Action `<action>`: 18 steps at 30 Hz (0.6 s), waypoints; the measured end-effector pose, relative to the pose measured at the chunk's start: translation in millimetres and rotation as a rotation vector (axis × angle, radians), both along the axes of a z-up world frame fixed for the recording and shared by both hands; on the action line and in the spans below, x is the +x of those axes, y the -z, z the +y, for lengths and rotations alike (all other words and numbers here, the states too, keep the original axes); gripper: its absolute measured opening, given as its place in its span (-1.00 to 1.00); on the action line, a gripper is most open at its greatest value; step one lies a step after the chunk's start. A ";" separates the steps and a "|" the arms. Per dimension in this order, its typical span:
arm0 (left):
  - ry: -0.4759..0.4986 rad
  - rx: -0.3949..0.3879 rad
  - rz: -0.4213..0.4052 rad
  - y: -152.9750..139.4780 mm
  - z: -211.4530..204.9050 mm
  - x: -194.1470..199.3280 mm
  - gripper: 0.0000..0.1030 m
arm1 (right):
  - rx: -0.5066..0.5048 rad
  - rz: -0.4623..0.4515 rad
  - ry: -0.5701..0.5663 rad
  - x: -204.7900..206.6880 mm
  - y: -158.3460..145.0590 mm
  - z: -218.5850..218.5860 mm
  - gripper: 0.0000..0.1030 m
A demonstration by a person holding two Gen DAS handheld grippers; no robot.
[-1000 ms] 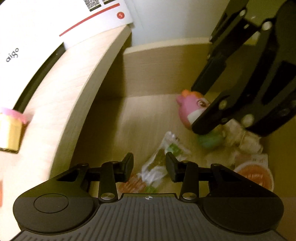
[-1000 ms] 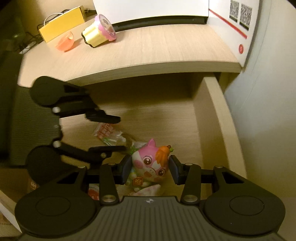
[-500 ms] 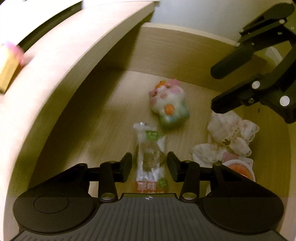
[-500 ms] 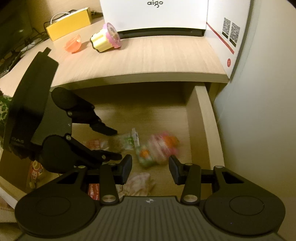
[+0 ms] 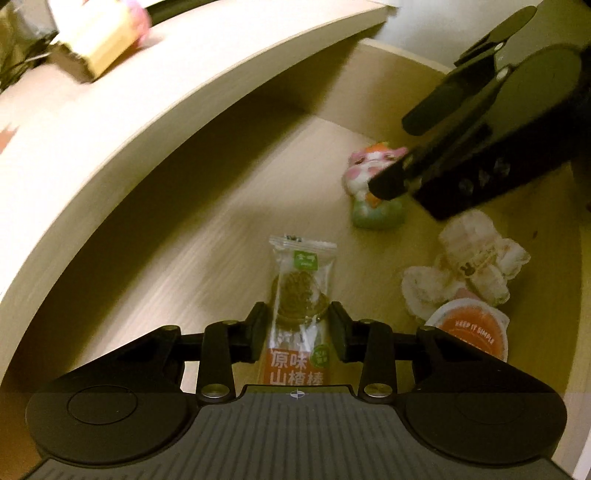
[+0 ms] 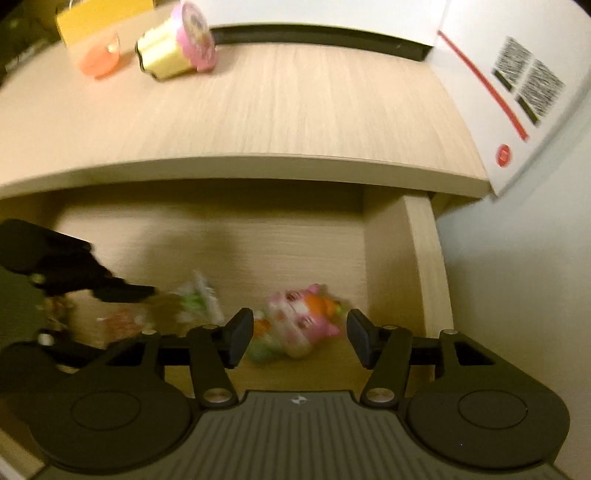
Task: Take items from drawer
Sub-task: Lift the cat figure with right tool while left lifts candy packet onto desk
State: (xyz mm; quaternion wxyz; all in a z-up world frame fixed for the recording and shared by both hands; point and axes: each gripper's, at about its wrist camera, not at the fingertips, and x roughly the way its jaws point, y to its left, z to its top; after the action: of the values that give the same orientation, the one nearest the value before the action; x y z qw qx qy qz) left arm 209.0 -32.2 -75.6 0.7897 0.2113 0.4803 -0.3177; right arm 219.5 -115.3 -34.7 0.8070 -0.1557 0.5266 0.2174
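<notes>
The open wooden drawer holds a clear snack packet with an orange label. My left gripper is open, one finger on each side of the packet's middle. A pink and green squishy animal toy lies on its side near the drawer's right wall. It sits between the fingers of my open right gripper, with gaps on both sides. In the left wrist view the right gripper hangs over the toy and hides part of it. The right wrist view is blurred.
Crumpled white wrappers and an orange-lidded cup lie at the drawer's right front. On the desktop above stand a yellow cup with a pink lid, an orange piece, a yellow box and a white box.
The toy has left the right gripper's jaws and now lies on the drawer floor. The right gripper has opened wider and come down over it. My left gripper has lined up over the packet.
</notes>
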 end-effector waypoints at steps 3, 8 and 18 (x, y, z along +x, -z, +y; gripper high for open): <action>-0.044 -0.003 0.005 -0.8 3.0 0.6 -0.21 | -0.093 -0.009 -0.071 -2.6 9.1 16.4 0.29; -0.076 -0.010 0.003 -2.3 3.1 -5.7 -0.21 | -0.137 0.025 -0.149 -3.7 17.1 33.1 0.42; -0.068 -0.029 0.004 2.7 -3.4 -15.6 -0.22 | -0.168 0.080 -0.153 -3.0 29.5 35.3 -0.36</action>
State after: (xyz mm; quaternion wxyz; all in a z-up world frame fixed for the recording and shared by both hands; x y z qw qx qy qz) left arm 193.4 -35.6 -78.4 0.8021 0.1827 0.4842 -0.2979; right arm 216.5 -80.0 -64.1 0.7506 -0.2538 0.5612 0.2392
